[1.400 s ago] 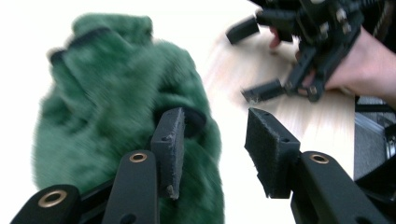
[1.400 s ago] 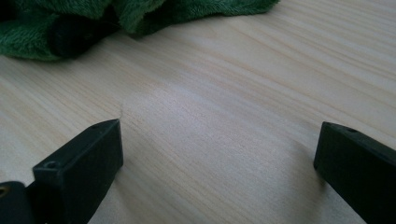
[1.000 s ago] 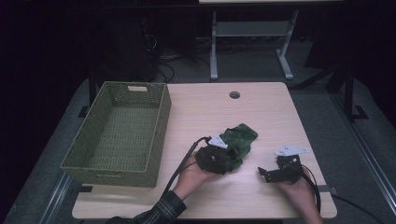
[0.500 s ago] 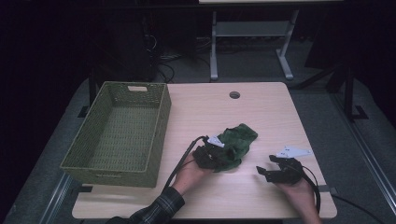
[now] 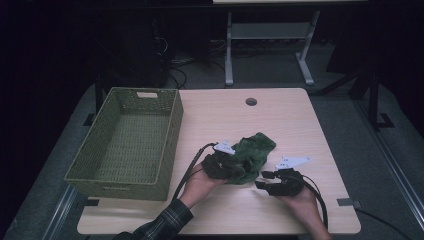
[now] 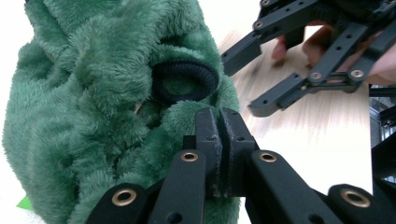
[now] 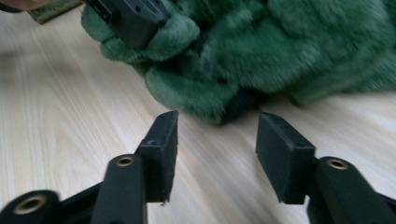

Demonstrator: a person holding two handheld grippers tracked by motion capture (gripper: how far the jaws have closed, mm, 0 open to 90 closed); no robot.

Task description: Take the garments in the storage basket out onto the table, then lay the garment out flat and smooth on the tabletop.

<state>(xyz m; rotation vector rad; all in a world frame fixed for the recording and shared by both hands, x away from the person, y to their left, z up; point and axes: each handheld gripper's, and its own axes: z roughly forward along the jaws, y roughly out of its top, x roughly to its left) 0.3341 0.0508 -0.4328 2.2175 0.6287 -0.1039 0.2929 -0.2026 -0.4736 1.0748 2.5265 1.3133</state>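
A crumpled green plush cloth is located on the light wooden table, near the front edge and right of centre. In the high view, its near-left part is covered by the left gripper, so the grip cannot be made out there. In the left gripper view, the 2 black jaws of the left gripper are seen pressed together, with a fold of the cloth apparently pinched at their tips; a dark blue ribbed ring is visible in the plush, and the cloth is cut off at the top and left edges. The right gripper is held just right of the cloth. In the right gripper view, the right gripper is seen with jaws spread apart, holding nothing, near the cloth edge. An empty green woven rectangular basket stands at the table's left.
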